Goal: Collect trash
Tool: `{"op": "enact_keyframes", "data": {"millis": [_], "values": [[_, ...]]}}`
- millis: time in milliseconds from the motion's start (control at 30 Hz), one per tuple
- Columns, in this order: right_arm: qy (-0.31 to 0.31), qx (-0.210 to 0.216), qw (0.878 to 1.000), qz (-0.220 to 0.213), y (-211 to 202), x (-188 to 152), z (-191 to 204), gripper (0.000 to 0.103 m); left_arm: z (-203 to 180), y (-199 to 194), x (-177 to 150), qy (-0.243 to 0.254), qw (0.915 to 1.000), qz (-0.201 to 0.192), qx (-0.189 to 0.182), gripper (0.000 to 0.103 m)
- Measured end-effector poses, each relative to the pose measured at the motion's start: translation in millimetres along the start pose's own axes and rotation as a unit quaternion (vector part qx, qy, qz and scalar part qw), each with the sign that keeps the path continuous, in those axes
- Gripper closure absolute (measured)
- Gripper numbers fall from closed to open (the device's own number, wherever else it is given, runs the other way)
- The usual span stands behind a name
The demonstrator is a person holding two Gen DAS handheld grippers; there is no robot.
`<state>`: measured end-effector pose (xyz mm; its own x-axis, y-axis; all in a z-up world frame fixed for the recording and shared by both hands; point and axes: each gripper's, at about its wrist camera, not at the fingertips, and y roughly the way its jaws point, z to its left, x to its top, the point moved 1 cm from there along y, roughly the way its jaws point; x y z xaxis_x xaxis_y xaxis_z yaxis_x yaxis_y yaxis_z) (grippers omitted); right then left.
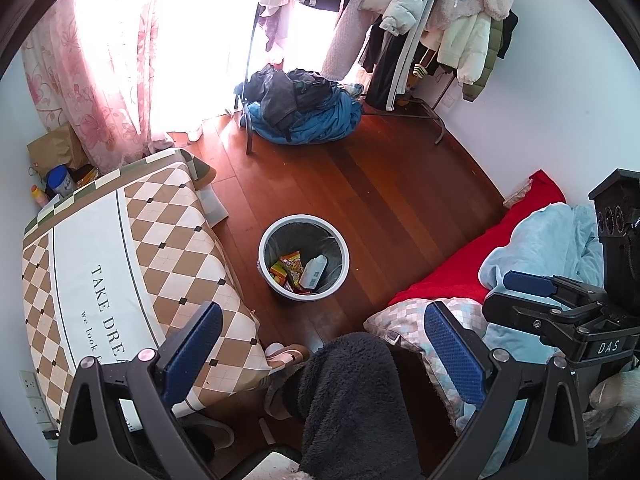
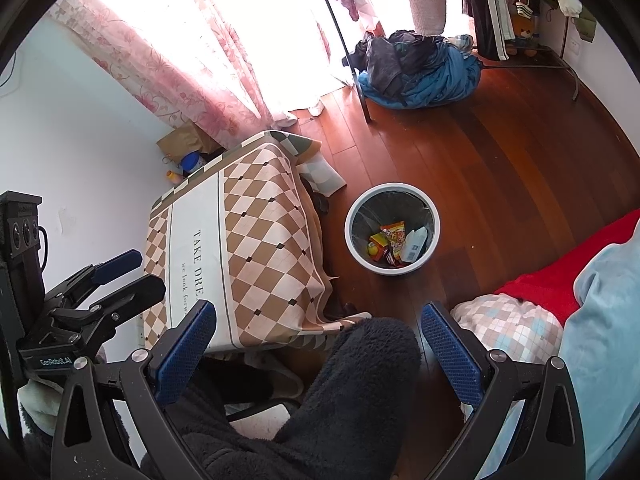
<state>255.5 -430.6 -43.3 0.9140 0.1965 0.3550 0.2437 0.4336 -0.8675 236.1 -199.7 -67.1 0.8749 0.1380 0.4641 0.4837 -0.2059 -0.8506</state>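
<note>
A grey round trash bin [image 1: 264, 258] with a dark liner stands on the wooden floor; it also shows in the right wrist view [image 2: 352, 236]. Inside lie colourful snack wrappers [image 1: 289, 268] and a white carton [image 1: 314, 272]; the wrappers [image 2: 390, 240] and carton [image 2: 414, 244] show in the right wrist view too. My left gripper [image 1: 322, 322] is open and empty, held above a dark fleece-clad knee. My right gripper [image 2: 318, 320] is open and empty, also above the knee. Each gripper shows at the other view's edge, the right one [image 1: 520, 292] and the left one [image 2: 128, 276].
A small table under a checked cloth [image 1: 120, 264] stands left of the bin. A bed with red blanket [image 1: 460, 276] and pale blue quilt lies right. A blue clothes pile [image 1: 304, 116] and a clothes rack [image 1: 420, 40] are at the back. A paper bag and bottles [image 1: 60, 176] sit by the curtain.
</note>
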Motion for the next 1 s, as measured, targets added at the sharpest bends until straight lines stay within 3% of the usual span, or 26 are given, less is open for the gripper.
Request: {"op": "enact_keyframes", "data": {"millis": [1000], "values": [[0.000, -0.002, 1.000, -0.002, -0.4, -2.5, 5.8, 0.000, -6.9, -6.2, -1.6, -0.009, 0.9998, -0.009, -0.014, 0.000]]}}
